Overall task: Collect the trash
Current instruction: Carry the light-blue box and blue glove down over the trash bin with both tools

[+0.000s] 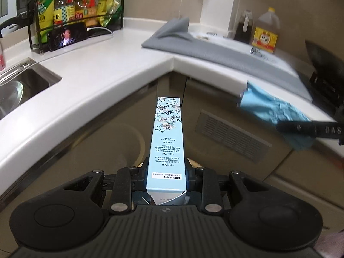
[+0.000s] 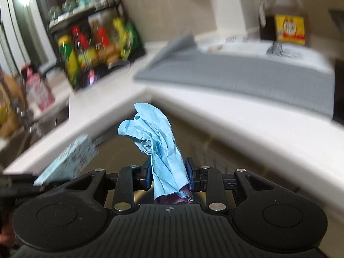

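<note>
My left gripper (image 1: 166,172) is shut on a long light-blue carton with a flower print (image 1: 167,137), which sticks out forward over the cabinet fronts below the counter corner. The right gripper (image 2: 168,175) is shut on a crumpled blue paper wrapper (image 2: 157,142) that stands up between its pads. In the left wrist view the wrapper (image 1: 273,111) and the right gripper's black finger (image 1: 309,129) show at the right, beside the counter edge. In the blurred right wrist view the carton (image 2: 71,159) appears at the lower left.
A white L-shaped counter (image 1: 103,64) wraps the corner. On it lie a grey cloth (image 1: 215,49), a black rack of sauce bottles (image 1: 75,10) with a phone (image 1: 67,36) leaning on it, and an oil jug (image 1: 265,32). A steel sink (image 1: 21,86) is at left.
</note>
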The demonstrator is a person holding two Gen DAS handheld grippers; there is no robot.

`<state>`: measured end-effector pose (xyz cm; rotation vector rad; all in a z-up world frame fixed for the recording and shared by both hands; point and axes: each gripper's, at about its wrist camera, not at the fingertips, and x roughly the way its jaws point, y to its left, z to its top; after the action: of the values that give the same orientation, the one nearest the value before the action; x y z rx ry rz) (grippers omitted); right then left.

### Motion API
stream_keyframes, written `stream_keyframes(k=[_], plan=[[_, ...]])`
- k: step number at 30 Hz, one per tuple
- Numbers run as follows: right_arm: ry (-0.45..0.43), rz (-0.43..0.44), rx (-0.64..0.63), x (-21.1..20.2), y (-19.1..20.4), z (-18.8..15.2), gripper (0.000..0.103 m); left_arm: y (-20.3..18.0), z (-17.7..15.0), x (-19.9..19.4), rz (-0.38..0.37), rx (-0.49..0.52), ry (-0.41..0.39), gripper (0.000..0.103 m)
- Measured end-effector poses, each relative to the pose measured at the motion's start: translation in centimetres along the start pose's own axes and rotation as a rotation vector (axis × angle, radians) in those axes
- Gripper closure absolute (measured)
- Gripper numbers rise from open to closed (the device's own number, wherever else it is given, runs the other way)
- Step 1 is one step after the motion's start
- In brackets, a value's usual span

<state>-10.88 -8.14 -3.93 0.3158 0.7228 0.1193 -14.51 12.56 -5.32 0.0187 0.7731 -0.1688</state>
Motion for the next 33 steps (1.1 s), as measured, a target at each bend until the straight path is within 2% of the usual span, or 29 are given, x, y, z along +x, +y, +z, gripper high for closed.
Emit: stream_keyframes(k=[8,33], plan=[[0.108,-0.065,-0.046,1.6,1.3,-2.9,0.07,0.1,-1.6,1.9,-0.039,0.004,0.08,0.072],[0.258,-0.12,-0.133,7.4,2.6,-2.8,0.07,1.4,-2.4,6.6,-0.06,-0.022,0.199,0.072]])
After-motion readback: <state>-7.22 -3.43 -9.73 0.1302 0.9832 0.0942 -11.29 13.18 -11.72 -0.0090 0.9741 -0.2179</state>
